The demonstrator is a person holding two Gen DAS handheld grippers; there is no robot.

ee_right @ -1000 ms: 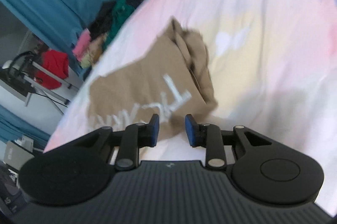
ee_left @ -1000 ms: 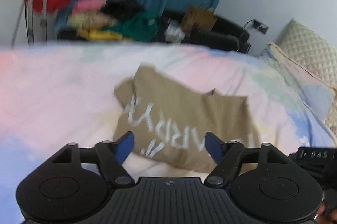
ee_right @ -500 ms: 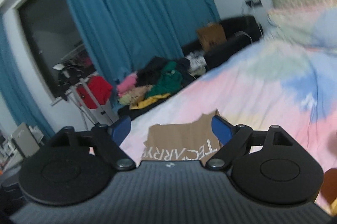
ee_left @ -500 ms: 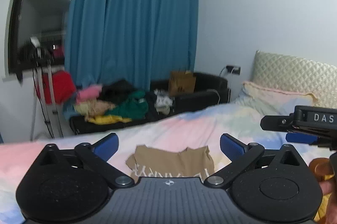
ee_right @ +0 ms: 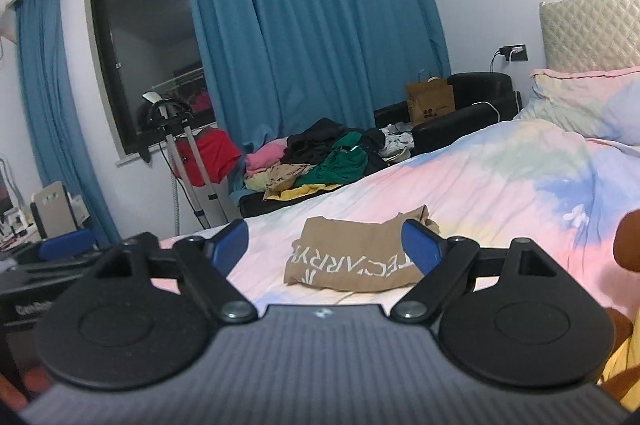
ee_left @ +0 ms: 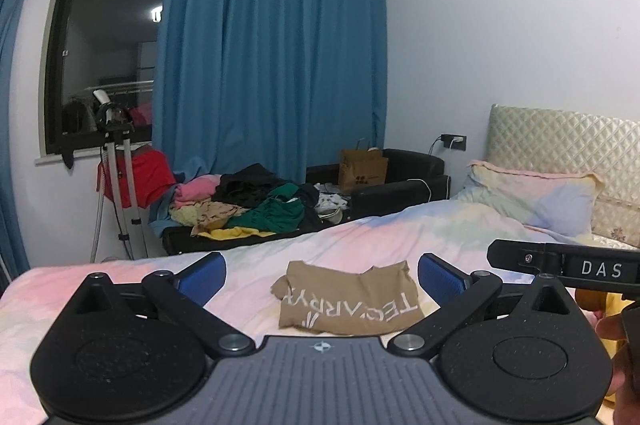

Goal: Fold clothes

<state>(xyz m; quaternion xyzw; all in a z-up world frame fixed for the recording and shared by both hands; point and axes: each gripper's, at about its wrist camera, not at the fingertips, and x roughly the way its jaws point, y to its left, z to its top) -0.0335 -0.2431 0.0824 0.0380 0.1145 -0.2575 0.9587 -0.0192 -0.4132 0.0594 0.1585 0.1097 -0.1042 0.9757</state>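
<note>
One tan cotton T-shirt with white lettering [ee_left: 352, 299] lies folded into a compact rectangle on the pastel tie-dye bed [ee_left: 400, 237], and both claws hang above it, left claw [ee_left: 320, 275] and right claw [ee_right: 324, 243] spread wide, gripping nothing. That one looks done; the heap of unfolded clothes [ee_left: 256, 203] on the black couch beyond remains.

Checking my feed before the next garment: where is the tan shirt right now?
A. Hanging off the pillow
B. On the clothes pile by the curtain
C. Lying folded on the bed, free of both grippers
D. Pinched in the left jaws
C: the tan shirt lies folded on the bed, with both sets of jaws open and empty.
</note>
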